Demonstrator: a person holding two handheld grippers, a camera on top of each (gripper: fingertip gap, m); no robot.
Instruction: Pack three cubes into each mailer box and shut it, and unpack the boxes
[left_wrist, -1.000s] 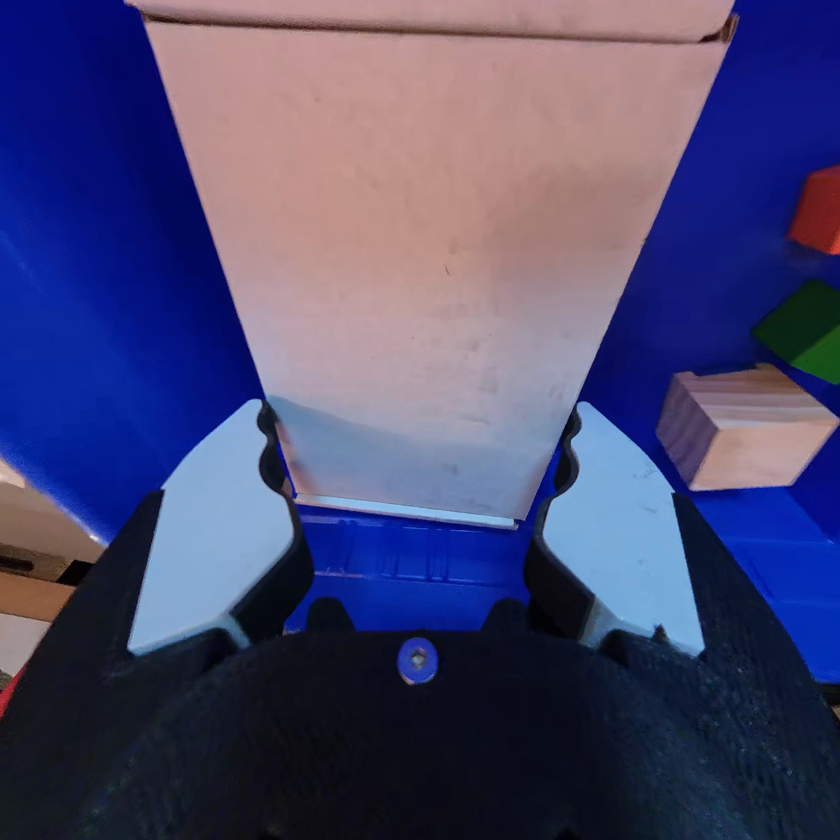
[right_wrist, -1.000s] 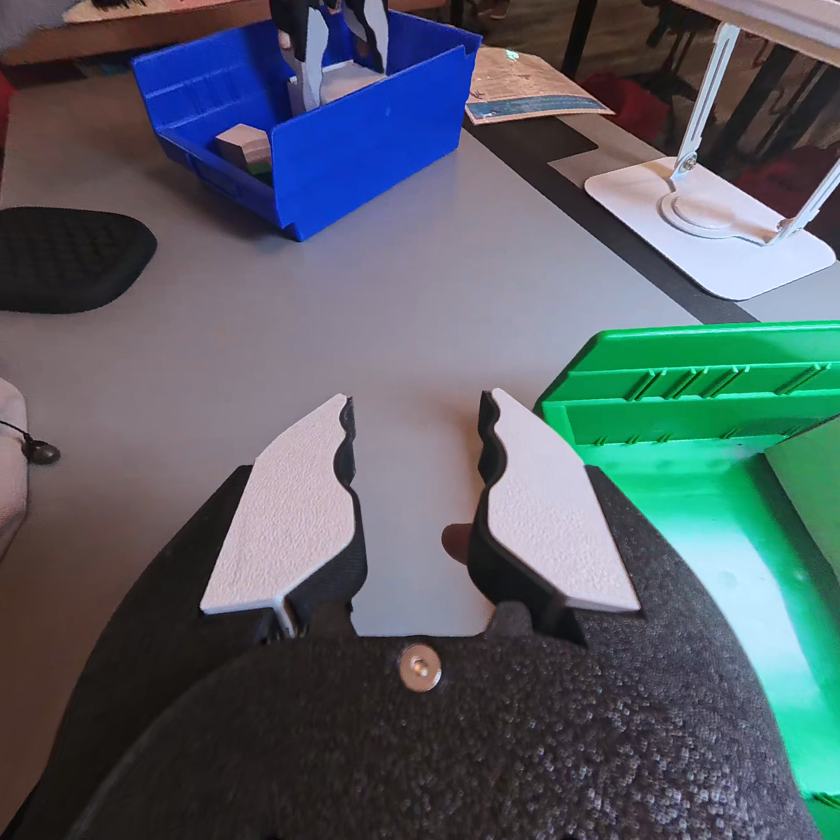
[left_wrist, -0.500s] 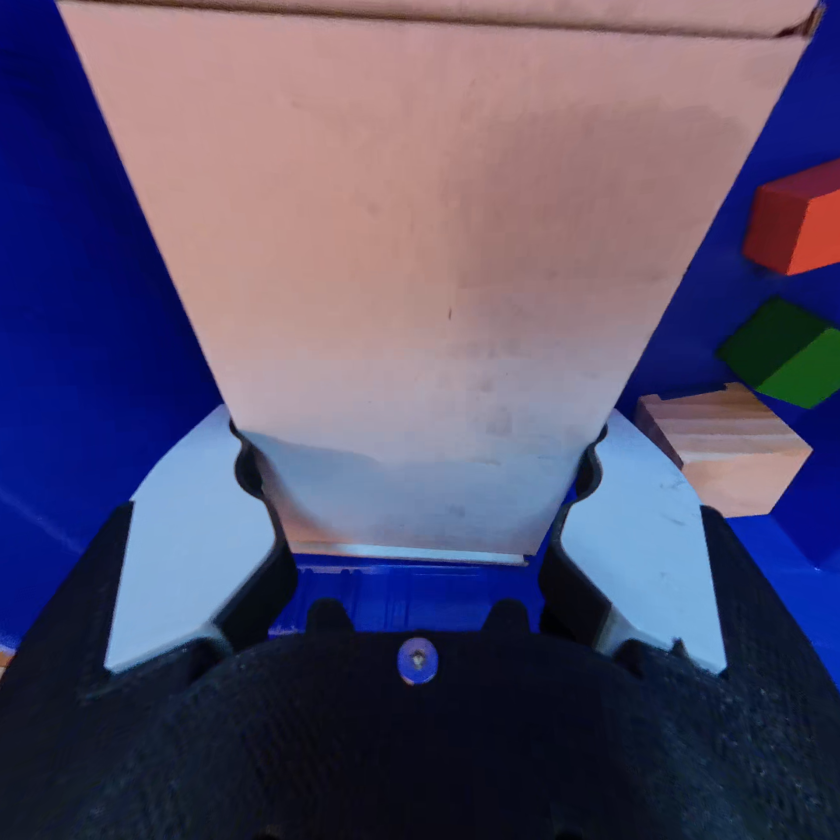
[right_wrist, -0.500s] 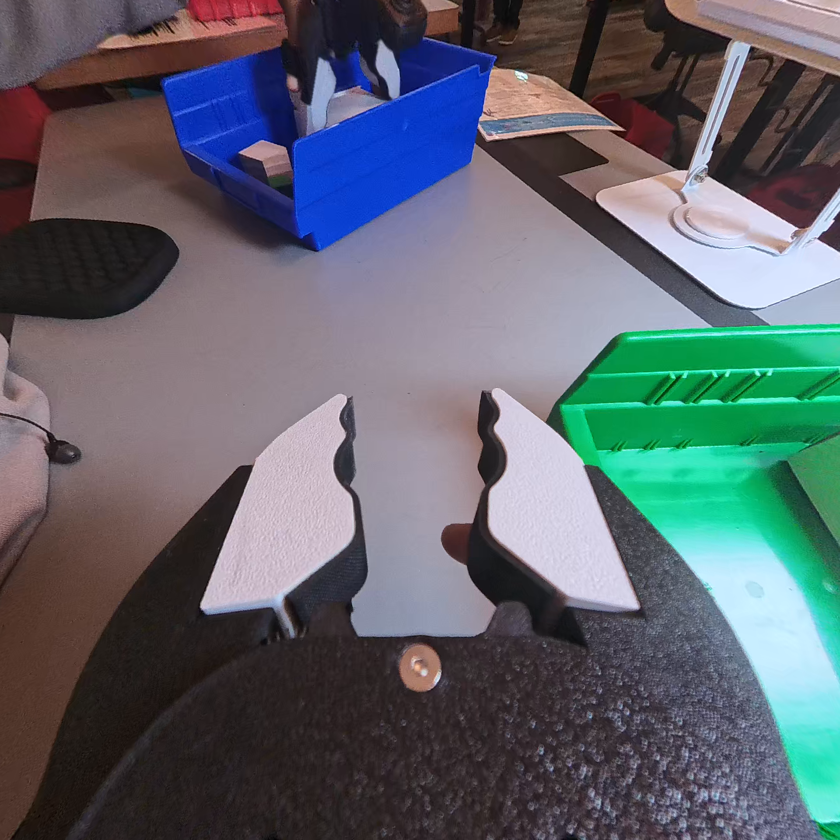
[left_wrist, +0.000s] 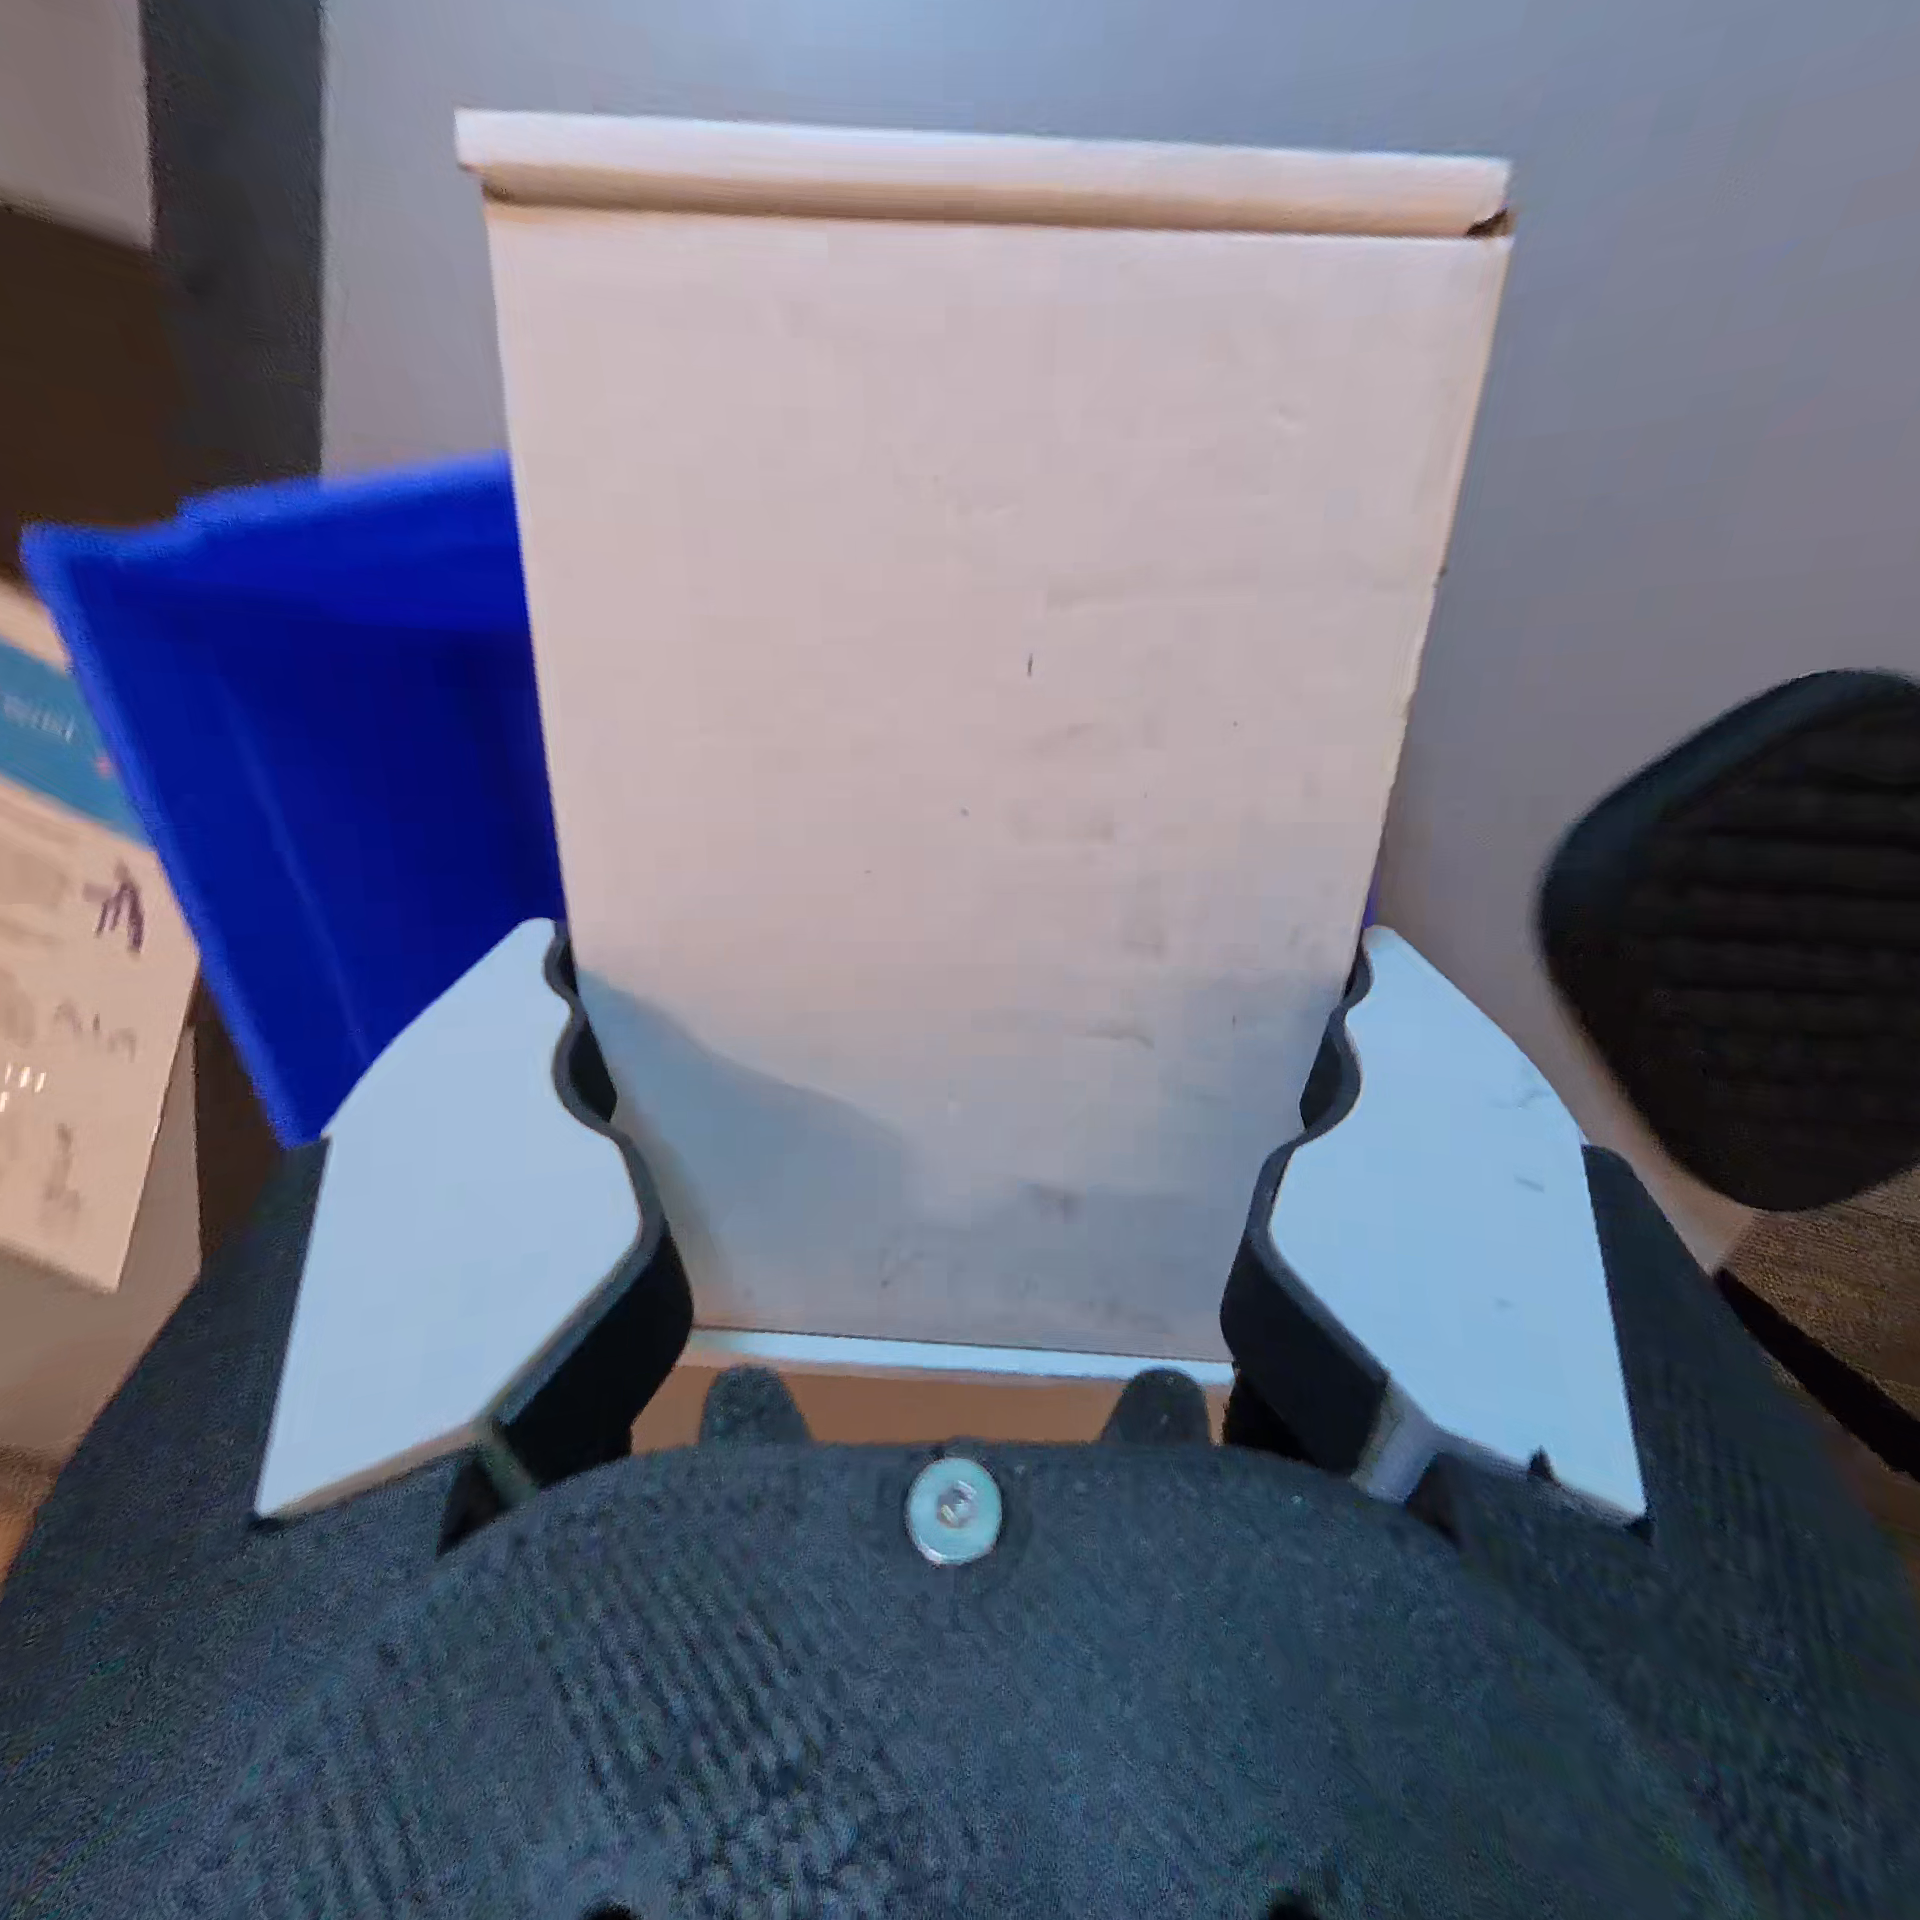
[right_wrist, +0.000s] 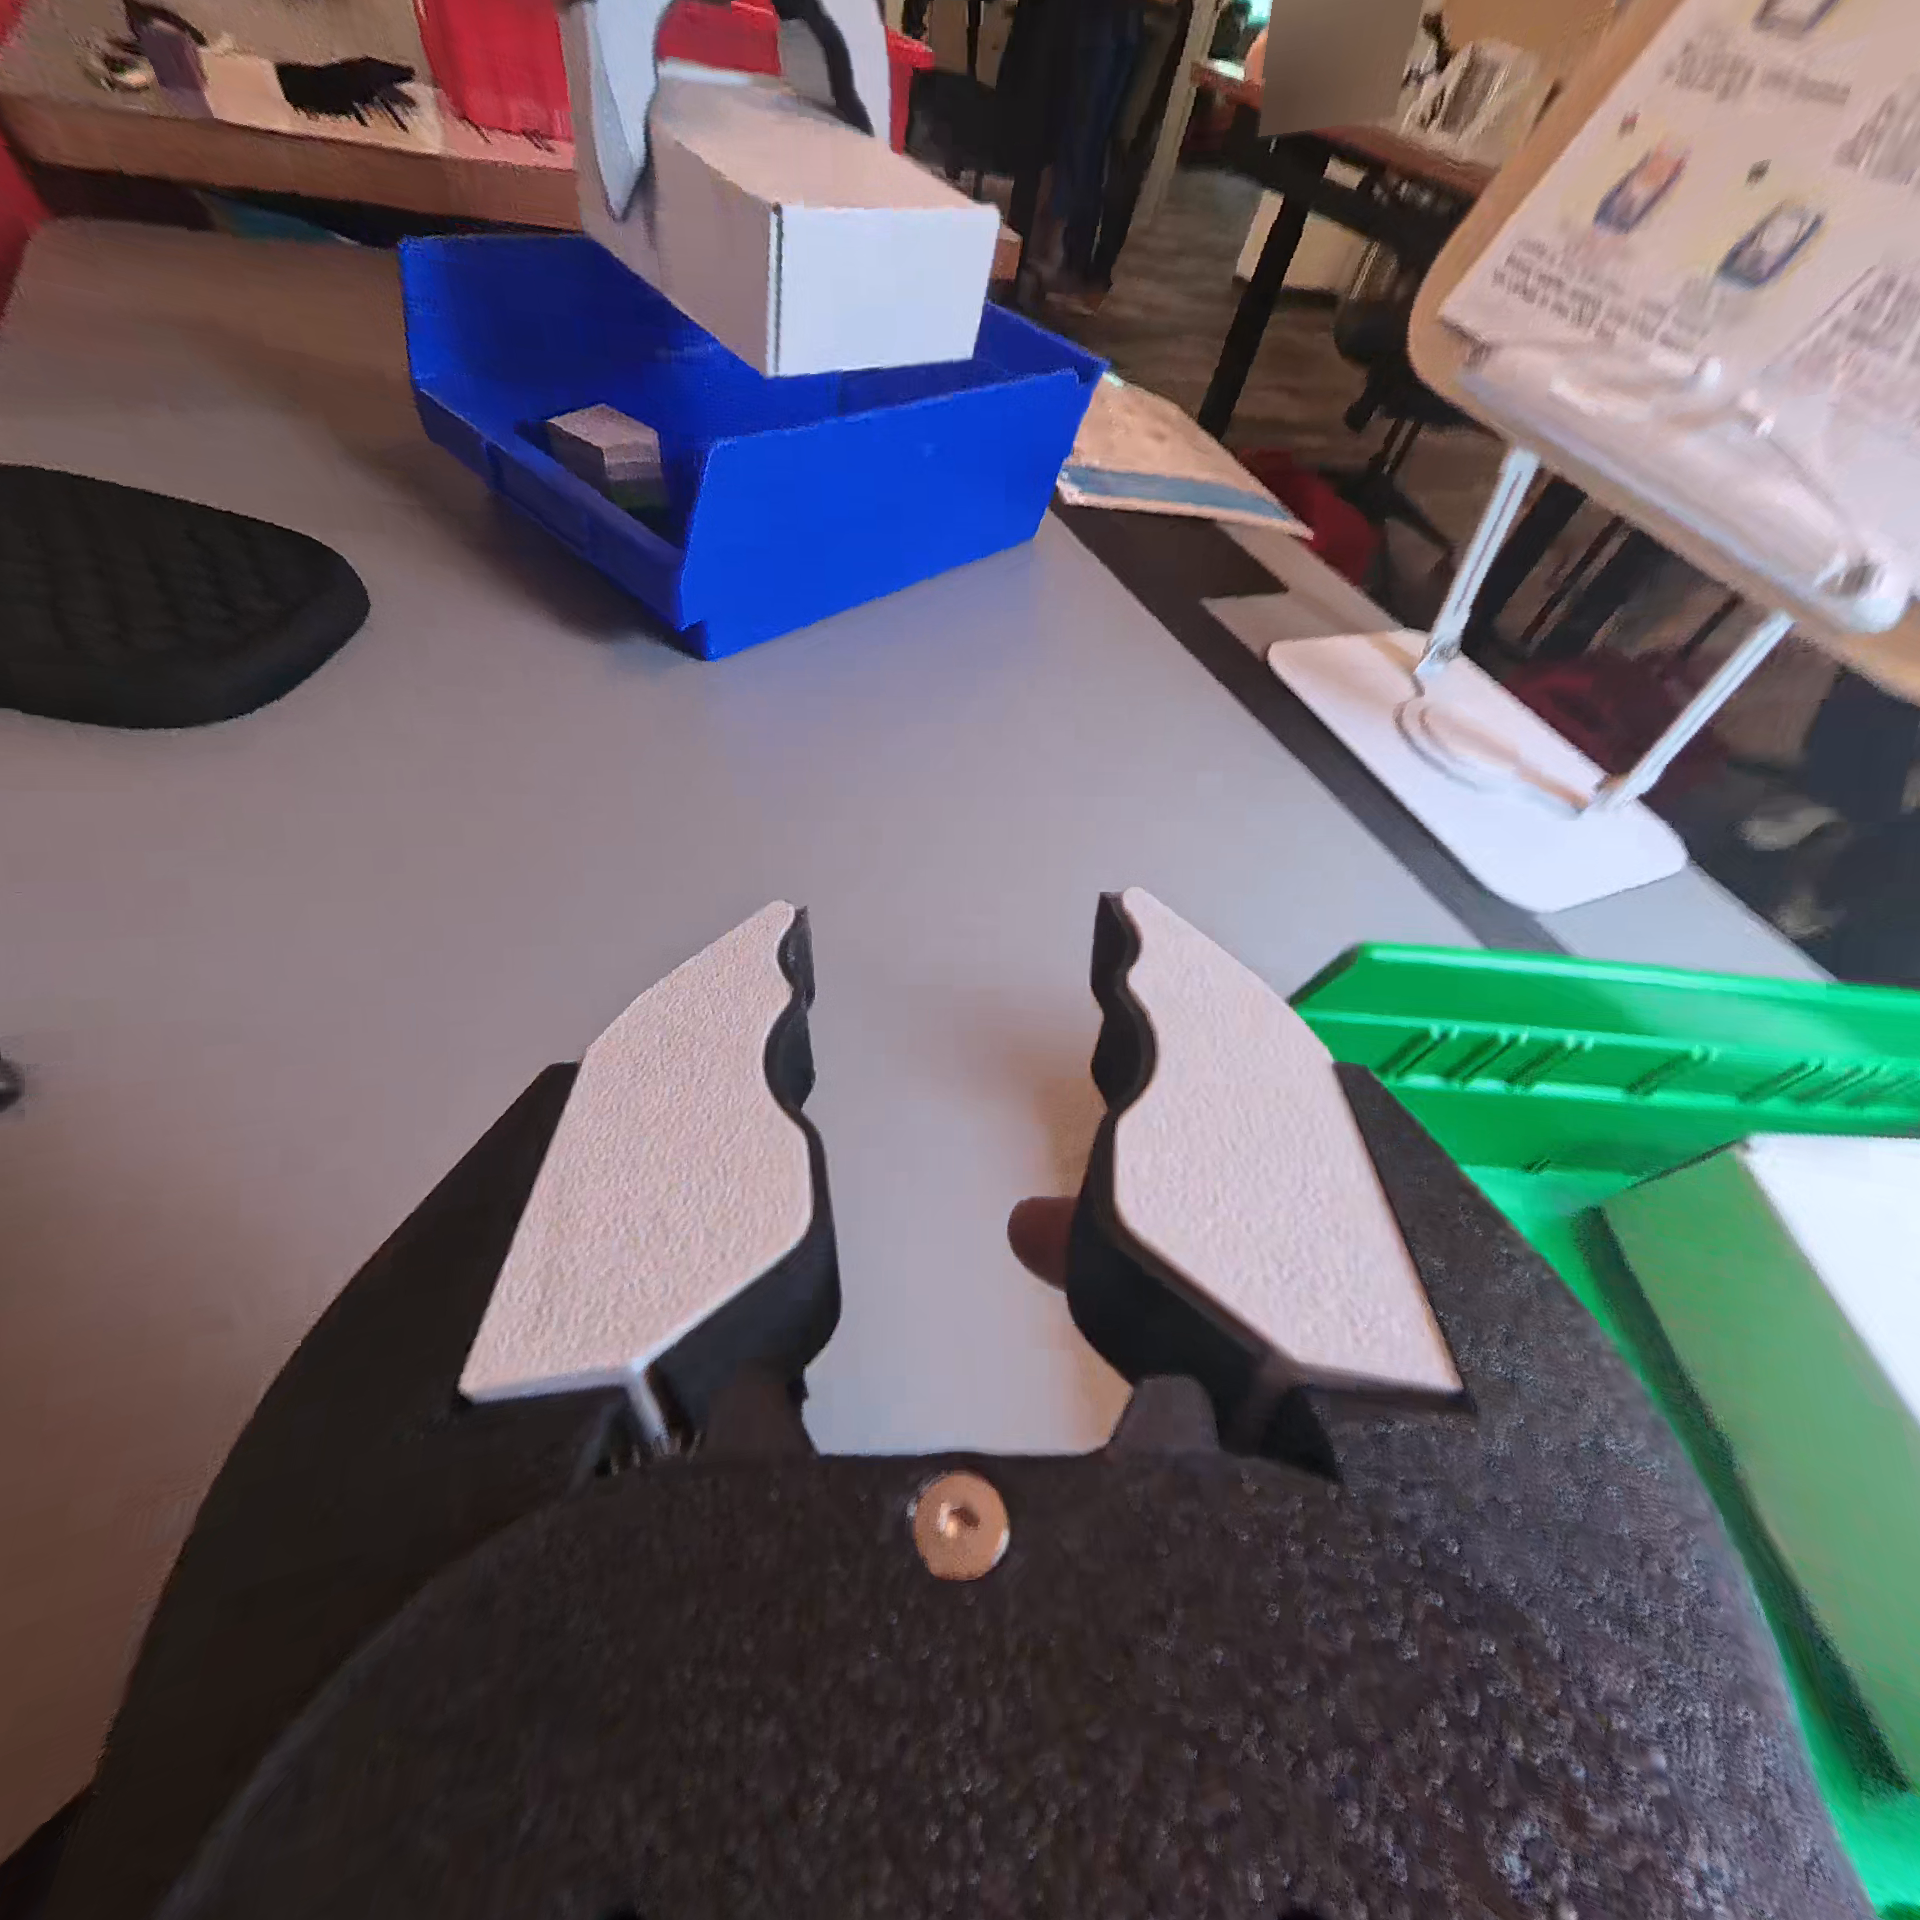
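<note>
Lying lengthwise between jaws: mailer box (left_wrist: 977, 644)

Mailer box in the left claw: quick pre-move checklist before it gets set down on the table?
1. Left claw grip on the white mailer box: ok, both fingers press its sides.
2. Box lid shut: ok, the flap lies flat along the far edge.
3. Box clear of the blue bin: ok, the right wrist view shows it lifted above the rim.
4. Landing spot on the grey table: ok, bare between the bin and the green bin.
5. Right claw free to help: ok, open and empty.
6. Box contents: cannot tell, nothing inside shows.
</note>
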